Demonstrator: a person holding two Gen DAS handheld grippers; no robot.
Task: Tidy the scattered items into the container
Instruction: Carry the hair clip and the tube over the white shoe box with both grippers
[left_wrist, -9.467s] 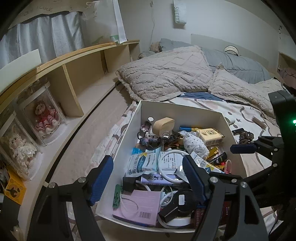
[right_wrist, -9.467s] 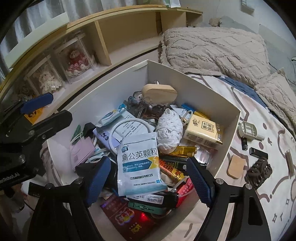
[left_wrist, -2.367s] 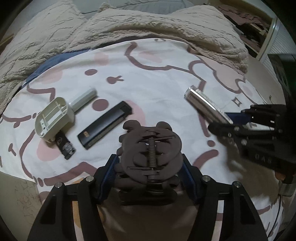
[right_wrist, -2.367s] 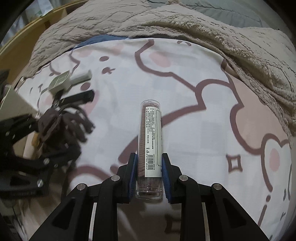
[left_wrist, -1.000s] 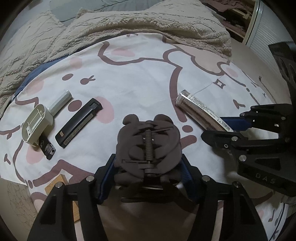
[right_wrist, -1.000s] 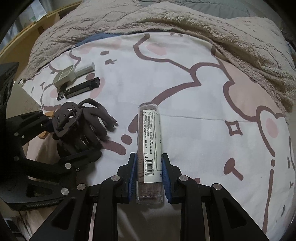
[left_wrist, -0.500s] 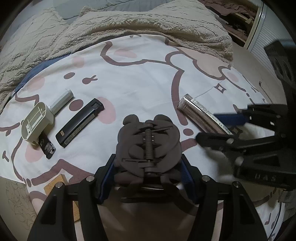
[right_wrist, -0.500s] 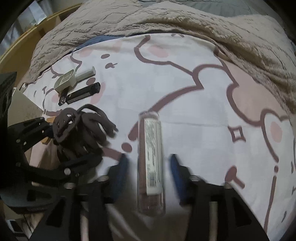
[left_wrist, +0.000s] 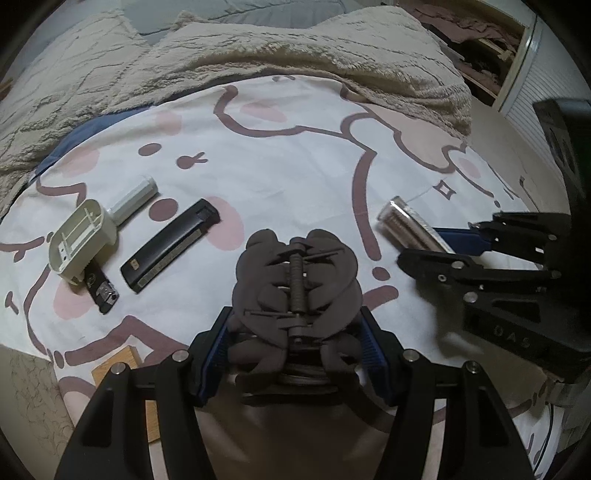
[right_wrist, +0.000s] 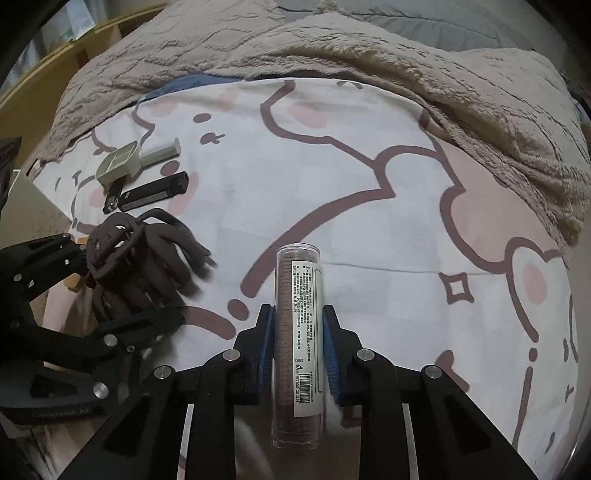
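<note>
The left gripper (left_wrist: 297, 343) has its blue pads (left_wrist: 212, 354) pressed on either side of a brown hair claw (left_wrist: 297, 288), which sits between the fingers with its spring pin running straight away from the camera. The claw is matte, dark brown, with curved interlocking teeth; seen from the right wrist it hangs just above the sheet (right_wrist: 332, 177), teeth splayed toward the middle of the bed.

The right gripper (right_wrist: 300, 339) is closing on a clear tube (right_wrist: 299, 325); its pads already touch the tube on both sides, about halfway along its length. The tube points away along the fingers, lying low over the sheet. It is stacked with brown discs and carries a white label with small print and a barcode.

Off to the left on the sheet lie a beige gadget (left_wrist: 86, 230), a black bar (left_wrist: 170, 245) beside it and a small black lighter (left_wrist: 100, 290), well apart from both grippers. A fuzzy beige blanket (left_wrist: 258, 55) bunches along the far edge.
</note>
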